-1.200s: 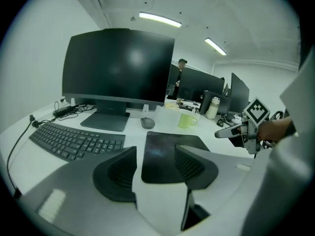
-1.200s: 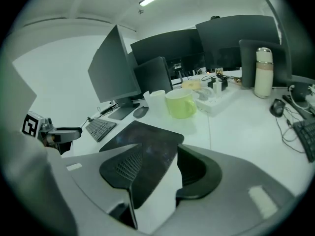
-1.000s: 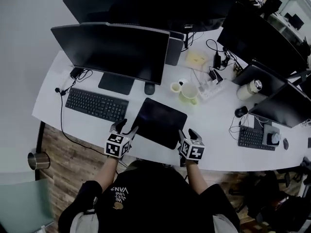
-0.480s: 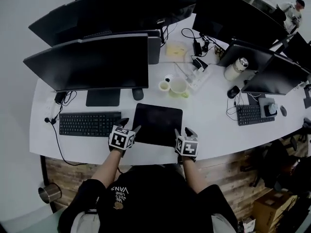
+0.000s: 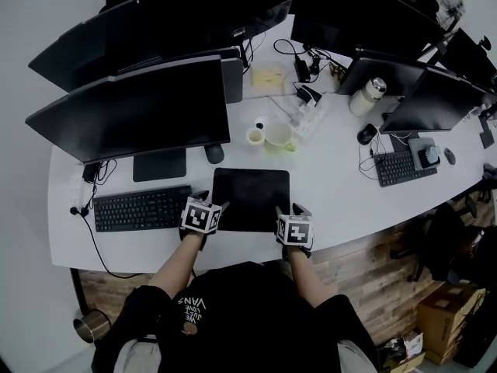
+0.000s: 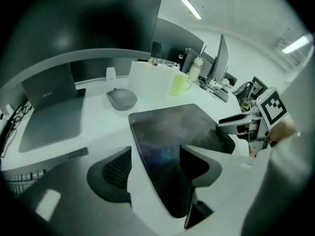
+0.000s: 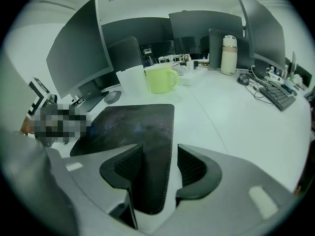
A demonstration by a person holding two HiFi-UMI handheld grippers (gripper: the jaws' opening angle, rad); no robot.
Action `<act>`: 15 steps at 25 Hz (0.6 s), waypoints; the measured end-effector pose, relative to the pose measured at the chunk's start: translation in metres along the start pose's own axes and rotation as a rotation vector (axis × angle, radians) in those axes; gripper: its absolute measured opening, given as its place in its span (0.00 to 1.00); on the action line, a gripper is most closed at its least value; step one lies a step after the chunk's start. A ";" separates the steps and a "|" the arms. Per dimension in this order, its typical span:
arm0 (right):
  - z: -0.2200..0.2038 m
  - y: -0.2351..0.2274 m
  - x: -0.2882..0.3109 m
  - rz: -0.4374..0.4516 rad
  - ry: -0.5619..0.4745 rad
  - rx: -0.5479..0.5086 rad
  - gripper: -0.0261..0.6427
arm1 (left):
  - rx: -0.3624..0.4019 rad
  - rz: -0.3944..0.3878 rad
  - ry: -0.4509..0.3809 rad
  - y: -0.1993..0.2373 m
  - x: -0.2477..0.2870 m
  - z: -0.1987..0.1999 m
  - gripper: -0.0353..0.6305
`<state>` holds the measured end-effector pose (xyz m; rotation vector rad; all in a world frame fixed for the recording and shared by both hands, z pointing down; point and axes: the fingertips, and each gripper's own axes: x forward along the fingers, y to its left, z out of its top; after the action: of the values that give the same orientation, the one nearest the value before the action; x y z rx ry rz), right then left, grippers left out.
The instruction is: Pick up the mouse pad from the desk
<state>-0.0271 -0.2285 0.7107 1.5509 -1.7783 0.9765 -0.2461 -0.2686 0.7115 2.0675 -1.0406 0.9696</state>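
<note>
The black mouse pad (image 5: 251, 196) lies flat on the white desk (image 5: 342, 200) in front of the monitor. My left gripper (image 5: 210, 201) hangs at its near left corner. In the left gripper view the pad's left edge (image 6: 147, 156) runs between the spread fingers (image 6: 110, 173), and the jaws are opening without pressing on it. My right gripper (image 5: 291, 208) is at the near right corner. In the right gripper view its jaws (image 7: 160, 156) stand open astride the pad's right edge (image 7: 170, 146), which still lies on the desk.
A black keyboard (image 5: 140, 208) sits left of the pad. A grey mouse (image 5: 214, 154) and a green mug (image 5: 278, 137) stand just behind it. Monitors line the back. A steel flask (image 5: 367, 95) and cables are at the far right. The desk's front edge is under my wrists.
Both grippers have sunk and tipped down onto the pad's two near corners. The head view has swung, so the desk now lies squarer in the picture.
</note>
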 end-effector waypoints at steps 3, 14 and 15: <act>-0.001 0.000 0.001 -0.009 -0.002 -0.008 0.35 | -0.012 -0.009 0.022 -0.002 0.004 -0.004 0.48; 0.003 0.009 0.001 0.000 -0.003 -0.026 0.36 | -0.104 -0.008 -0.018 -0.008 0.008 -0.002 0.48; 0.002 0.010 0.002 0.008 -0.001 -0.021 0.36 | -0.116 -0.007 -0.022 -0.009 0.008 -0.001 0.48</act>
<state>-0.0369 -0.2306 0.7093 1.5331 -1.7906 0.9580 -0.2353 -0.2660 0.7173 1.9894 -1.0740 0.8644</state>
